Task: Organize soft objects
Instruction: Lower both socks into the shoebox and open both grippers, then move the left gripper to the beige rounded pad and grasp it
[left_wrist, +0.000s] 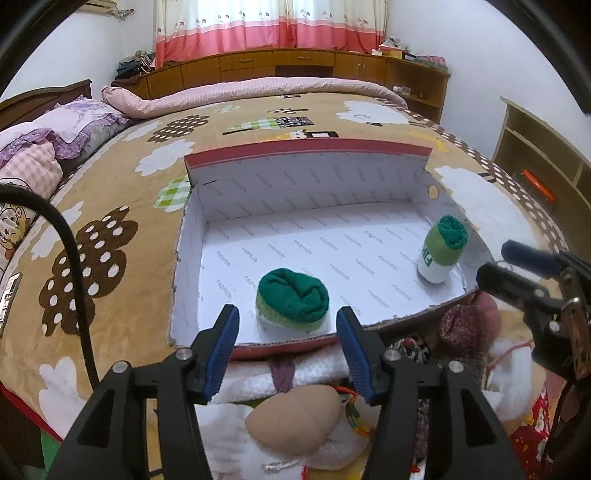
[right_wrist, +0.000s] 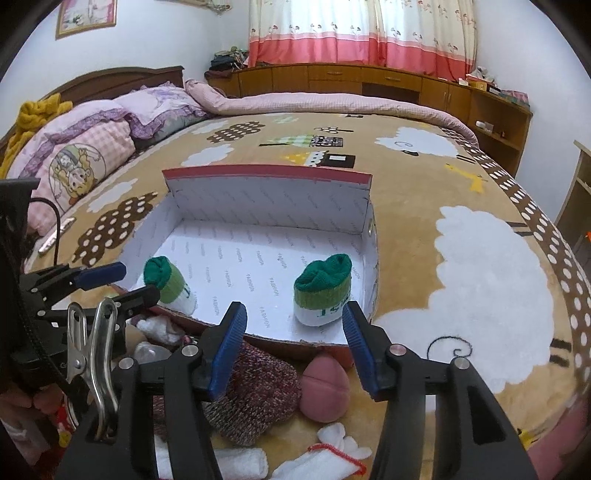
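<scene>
The left gripper (left_wrist: 288, 321) is spread wide with nothing between its blue pads (left_wrist: 223, 350), hovering at the near rim of an open cardboard box (left_wrist: 295, 192) that sits on the bed (left_wrist: 110, 206); the near rolled sock (left_wrist: 293, 301), dark green on top with a lighter green band and a white base, lies just beyond the fingertips, inside the box near its front wall. The right gripper (right_wrist: 293, 321) is likewise spread and holds nothing, poised at the same front edge before the second rolled sock (right_wrist: 323, 291), which stands upright in the box's right front corner. The box lining is printed all over with the repeated word "FASHION". Green lettering on the socks' white part is only partly legible. In front of the box lies a pile of soft things: a speckled knit hat (right_wrist: 251, 391), a pink egg-shaped sponge (right_wrist: 325, 387), a beige sponge (left_wrist: 295, 421) and white cloths (right_wrist: 243, 461).
</scene>
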